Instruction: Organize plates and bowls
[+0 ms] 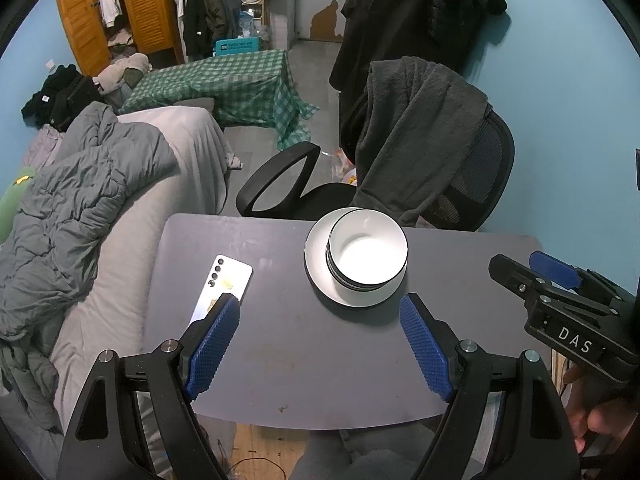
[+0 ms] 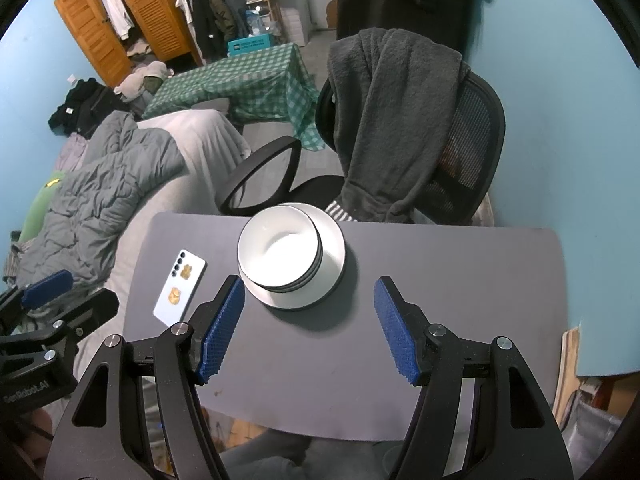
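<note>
A stack of white bowls [image 1: 366, 254] [image 2: 280, 254] with dark rims sits nested on a white plate [image 1: 320, 276] [image 2: 332, 276] near the far edge of the grey table [image 1: 300, 360] [image 2: 320, 360]. My left gripper [image 1: 320, 304] hovers open over the table, short of the plate, with nothing between its blue pads. My right gripper [image 2: 310, 286] is open too, its tips flanking the near rim of the plate without touching it. The right gripper also shows at the right of the left wrist view [image 1: 532, 268], and the left gripper shows at the left of the right wrist view [image 2: 64, 292].
A white phone [image 1: 224, 284] [image 2: 180, 288] lies face down on the table's left part. Behind the table stands a black office chair [image 1: 480, 184] [image 2: 460, 152] draped with a dark fleece. A bed with a grey duvet [image 1: 80, 200] lies to the left.
</note>
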The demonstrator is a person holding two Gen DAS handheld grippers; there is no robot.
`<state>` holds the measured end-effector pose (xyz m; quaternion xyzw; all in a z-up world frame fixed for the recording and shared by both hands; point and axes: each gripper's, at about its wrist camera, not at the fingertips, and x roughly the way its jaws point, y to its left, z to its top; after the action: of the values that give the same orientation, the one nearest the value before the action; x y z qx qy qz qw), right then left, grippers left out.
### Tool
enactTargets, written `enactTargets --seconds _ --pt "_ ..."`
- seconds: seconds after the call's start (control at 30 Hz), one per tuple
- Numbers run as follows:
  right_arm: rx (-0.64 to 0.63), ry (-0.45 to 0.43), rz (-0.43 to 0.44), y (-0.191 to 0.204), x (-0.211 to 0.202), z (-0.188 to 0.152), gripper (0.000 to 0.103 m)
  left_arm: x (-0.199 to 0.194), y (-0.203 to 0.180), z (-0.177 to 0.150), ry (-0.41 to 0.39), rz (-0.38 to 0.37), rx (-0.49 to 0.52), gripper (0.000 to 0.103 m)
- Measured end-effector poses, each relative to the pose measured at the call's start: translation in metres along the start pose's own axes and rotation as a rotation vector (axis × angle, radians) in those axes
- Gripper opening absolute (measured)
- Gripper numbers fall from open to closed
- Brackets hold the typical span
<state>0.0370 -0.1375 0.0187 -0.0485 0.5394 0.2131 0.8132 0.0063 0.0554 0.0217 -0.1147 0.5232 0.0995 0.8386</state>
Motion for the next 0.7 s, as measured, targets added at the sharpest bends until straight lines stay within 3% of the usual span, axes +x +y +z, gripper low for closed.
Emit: enactTargets --seconds 0.7 --pt "0.005 0.006 -0.004 -0.0077 0.0033 0.0061 0.066 0.003 0.0014 0.0066 0.0 0.0 0.016 0.083"
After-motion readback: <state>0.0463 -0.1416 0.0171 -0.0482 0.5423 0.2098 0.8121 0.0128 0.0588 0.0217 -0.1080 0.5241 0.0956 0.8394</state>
